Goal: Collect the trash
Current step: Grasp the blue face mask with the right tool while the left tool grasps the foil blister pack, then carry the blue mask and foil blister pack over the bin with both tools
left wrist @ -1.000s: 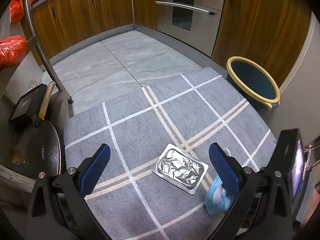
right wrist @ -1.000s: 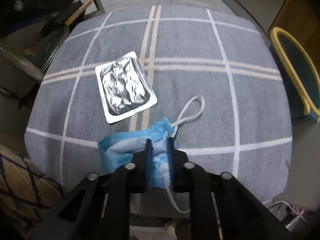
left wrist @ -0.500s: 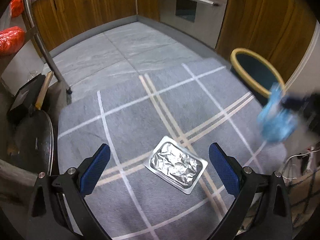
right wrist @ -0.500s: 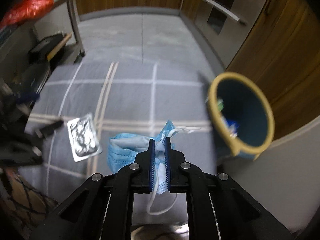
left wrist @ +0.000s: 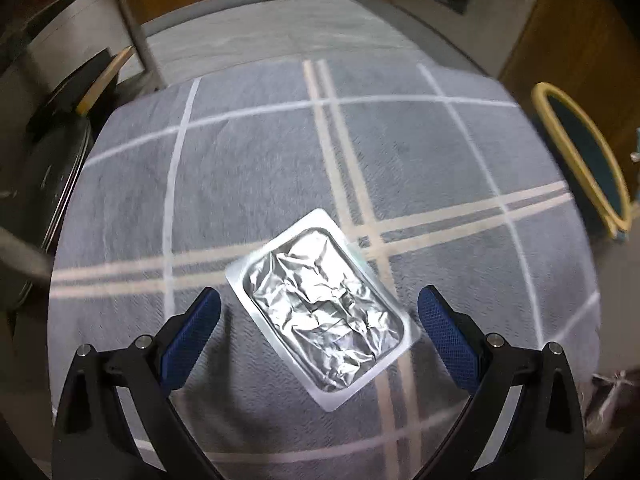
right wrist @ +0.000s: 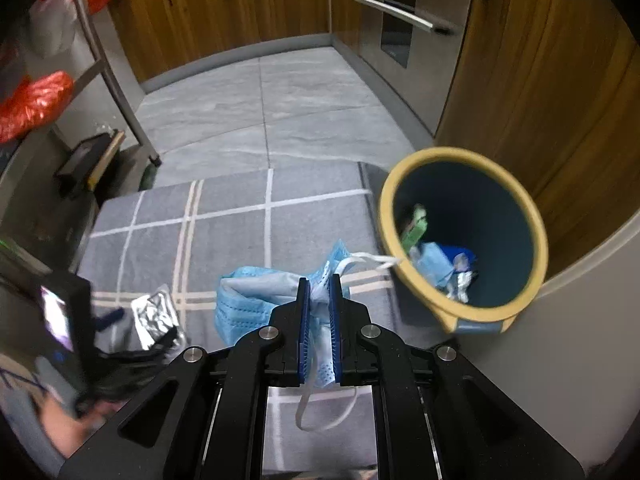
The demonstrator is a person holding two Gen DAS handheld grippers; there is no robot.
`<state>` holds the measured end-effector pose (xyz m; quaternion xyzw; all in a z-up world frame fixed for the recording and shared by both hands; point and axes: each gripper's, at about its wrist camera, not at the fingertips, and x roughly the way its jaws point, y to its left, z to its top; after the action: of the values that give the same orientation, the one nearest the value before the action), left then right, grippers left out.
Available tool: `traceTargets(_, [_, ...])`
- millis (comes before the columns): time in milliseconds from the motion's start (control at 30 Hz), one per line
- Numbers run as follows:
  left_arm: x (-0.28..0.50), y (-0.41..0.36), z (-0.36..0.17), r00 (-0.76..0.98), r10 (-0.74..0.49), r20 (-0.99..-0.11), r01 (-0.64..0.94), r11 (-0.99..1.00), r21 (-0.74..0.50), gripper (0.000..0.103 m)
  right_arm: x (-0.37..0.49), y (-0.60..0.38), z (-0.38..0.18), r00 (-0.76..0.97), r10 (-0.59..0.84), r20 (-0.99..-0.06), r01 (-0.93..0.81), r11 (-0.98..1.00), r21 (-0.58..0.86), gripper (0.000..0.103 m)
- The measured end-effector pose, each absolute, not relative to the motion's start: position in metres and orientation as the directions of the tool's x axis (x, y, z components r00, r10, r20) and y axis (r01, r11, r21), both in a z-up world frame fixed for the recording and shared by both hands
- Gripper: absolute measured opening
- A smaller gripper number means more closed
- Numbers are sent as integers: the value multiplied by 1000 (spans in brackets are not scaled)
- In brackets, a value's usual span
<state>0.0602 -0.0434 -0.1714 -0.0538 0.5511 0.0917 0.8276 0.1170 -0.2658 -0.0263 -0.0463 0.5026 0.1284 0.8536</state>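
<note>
A crumpled foil tray (left wrist: 320, 312) lies on the grey checked mat (left wrist: 248, 168). My left gripper (left wrist: 319, 312) hangs just above it, open, with one blue finger on each side of the tray. In the right wrist view my right gripper (right wrist: 319, 288) is shut on a blue face mask (right wrist: 256, 296), lifted off the mat, its white ear loop reaching toward the bin's rim. The yellow-rimmed dark bin (right wrist: 460, 236) stands to the right and holds other trash. The foil tray (right wrist: 154, 316) and the left gripper (right wrist: 108, 316) appear at lower left there.
The bin (left wrist: 584, 164) stands off the mat's right edge by wooden cabinets (right wrist: 540, 80) and an oven (right wrist: 400, 20). A metal rack (right wrist: 108, 64) with pans and red bags (right wrist: 36, 104) stands at left. Grey floor tiles (right wrist: 272, 104) lie beyond the mat.
My left gripper has dropped down over the foil tray, which now lies between its fingers. My right gripper lifted the mask off the mat and swung it toward the bin.
</note>
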Motion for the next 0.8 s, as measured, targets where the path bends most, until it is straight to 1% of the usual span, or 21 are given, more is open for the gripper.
traceTargets(100, [61,-46,-183,358,117,-926,-248,968,26,97,118,-264,-27,455,186,-871,-279,958,59,10])
traceTargets(167, [62,-50,-184,380,128,-916,-240,970,36,98,117,-263,-26,455,192,-869,-286,956,62,10])
traceTargets(200, [63,-50,-183,387,127,-913,-236,971,35,96,117,-264,-26,456,198,-868,-287,956,67,10])
traceTargets(267, [66,-50,-180,405,125,-906,-225,974,34,81,118,-267,-26,456,202,-867,-283,956,74,10])
traceTargets(333, [71,-52,-178,420,102,-902,-185,982,25,74,119,-270,-26,453,207,-867,-275,958,85,10])
traceTargets(433, [76,-61,-177,433,34,-901,-83,997,-2,73,118,-271,-24,452,219,-865,-273,957,99,10])
traceTargets(533, [76,-73,-171,447,-22,-894,-19,999,-34,71,117,-269,-22,459,218,-861,-284,955,91,10])
traceTargets(667, [71,-98,-147,518,-69,-852,108,994,-14,71,117,-271,-19,474,206,-856,-277,958,78,10])
traceTargets(800, [70,-116,-127,549,-102,-829,164,986,-12,71,120,-284,-10,512,183,-839,-236,969,67,10])
